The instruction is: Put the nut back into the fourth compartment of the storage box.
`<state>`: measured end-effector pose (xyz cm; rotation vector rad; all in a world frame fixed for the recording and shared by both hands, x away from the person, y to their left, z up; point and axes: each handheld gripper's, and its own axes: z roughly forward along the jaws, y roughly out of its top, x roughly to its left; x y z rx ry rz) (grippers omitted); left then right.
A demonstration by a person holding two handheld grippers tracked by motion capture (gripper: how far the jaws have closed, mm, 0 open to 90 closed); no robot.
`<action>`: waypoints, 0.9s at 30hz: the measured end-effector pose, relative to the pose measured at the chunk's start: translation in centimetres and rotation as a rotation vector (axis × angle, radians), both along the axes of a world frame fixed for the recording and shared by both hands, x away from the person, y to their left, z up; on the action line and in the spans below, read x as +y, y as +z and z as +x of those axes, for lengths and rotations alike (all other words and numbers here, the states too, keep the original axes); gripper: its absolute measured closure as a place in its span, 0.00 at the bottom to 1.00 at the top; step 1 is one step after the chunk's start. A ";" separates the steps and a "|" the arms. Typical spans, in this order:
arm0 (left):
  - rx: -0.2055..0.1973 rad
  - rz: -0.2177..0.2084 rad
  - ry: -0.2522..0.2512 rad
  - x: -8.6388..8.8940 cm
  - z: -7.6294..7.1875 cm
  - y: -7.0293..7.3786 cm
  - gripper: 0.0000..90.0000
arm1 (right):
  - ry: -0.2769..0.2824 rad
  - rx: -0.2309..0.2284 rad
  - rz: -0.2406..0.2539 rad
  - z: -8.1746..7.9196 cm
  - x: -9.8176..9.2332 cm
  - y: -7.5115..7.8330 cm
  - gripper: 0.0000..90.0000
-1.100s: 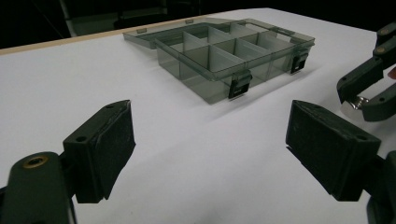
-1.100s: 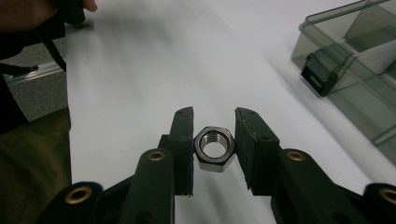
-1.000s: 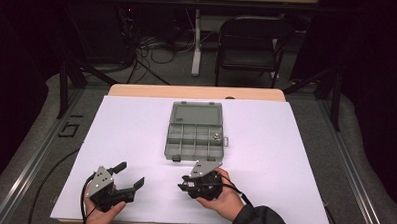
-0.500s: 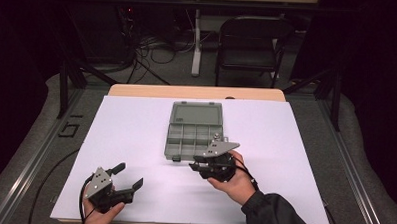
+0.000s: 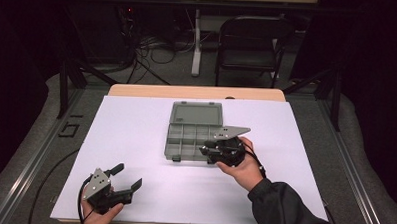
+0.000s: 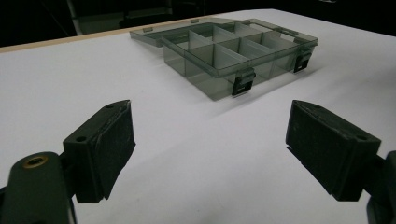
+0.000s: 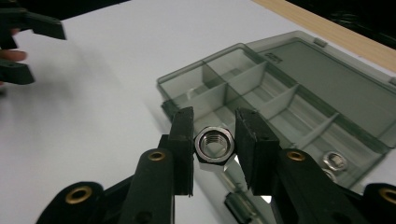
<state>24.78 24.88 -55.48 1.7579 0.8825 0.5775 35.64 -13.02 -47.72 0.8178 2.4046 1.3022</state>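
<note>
we: right gripper point(image 7: 214, 140) clamps nut point(image 7: 213, 145) | box point(image 7: 280, 102) just ahead and below, at its near edge | left gripper point(image 6: 210, 144) spread, empty, farther off

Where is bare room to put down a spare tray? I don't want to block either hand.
The white table is bare left of the open box, above the left gripper, and between the two hands. It is crowded at the box's right front corner, where the right gripper holds a nut.

High view overhead facing forward, gripper views low, close, sharing compartment box point(image 5: 193, 132)
</note>
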 end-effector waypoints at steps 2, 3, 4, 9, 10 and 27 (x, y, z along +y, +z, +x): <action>0.001 0.002 -0.003 0.0 0.0 0.0 0.17 | -0.031 -0.003 -0.002 0.8 -0.4 0.0 0.76; -0.001 0.002 -0.003 0.0 0.0 0.0 0.17 | -0.050 -0.006 0.002 1.3 -0.6 -0.1 0.76; -0.003 0.002 -0.003 0.0 0.0 0.0 0.17 | -0.067 -0.005 -0.001 1.8 -0.9 -0.2 0.76; -0.003 -0.001 -0.003 0.0 0.0 0.0 0.17 | -0.168 0.010 0.019 4.2 -1.9 -1.2 0.76; -0.003 -0.001 -0.004 0.0 0.0 0.0 0.17 | -0.185 0.016 0.017 4.6 -2.1 -1.5 0.76; -0.002 -0.001 -0.006 0.0 0.1 0.0 0.17 | -0.294 0.039 0.006 7.5 -1.7 -4.9 0.74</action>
